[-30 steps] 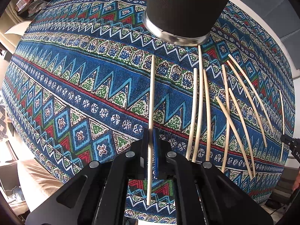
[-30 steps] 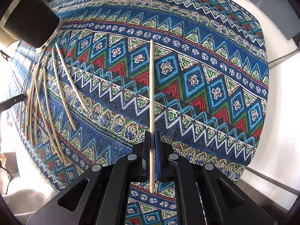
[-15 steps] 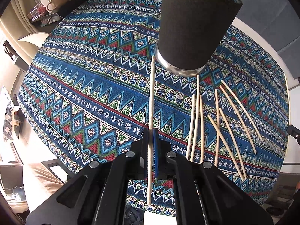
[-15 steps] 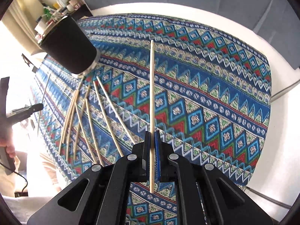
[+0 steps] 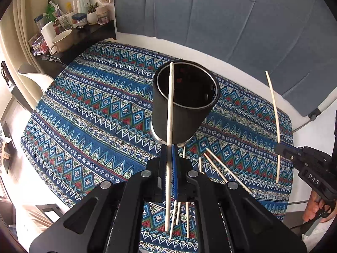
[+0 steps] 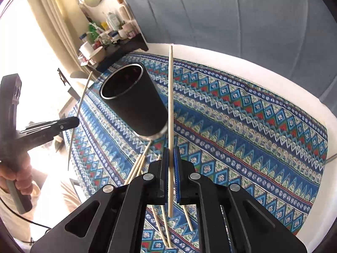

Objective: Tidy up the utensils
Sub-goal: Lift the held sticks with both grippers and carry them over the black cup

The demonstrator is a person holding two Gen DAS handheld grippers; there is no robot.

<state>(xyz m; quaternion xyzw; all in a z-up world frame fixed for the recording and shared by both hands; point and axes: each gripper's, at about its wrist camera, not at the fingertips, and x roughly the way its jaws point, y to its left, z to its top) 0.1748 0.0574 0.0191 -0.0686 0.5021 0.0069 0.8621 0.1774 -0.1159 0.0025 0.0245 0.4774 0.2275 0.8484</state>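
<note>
Each gripper is clamped on a single chopstick gripped below its middle, so most of the length sticks out ahead to aim at the holder: the left gripper (image 5: 169, 162) pinches the left chopstick (image 5: 170, 113), the right gripper (image 6: 171, 164) the right chopstick (image 6: 171, 105). The black cup (image 5: 183, 103) stands upright on the patterned cloth (image 5: 94, 109), mouth open to receive them. The loose chopsticks (image 5: 223, 168) lie on the cloth just in front of it.
</note>
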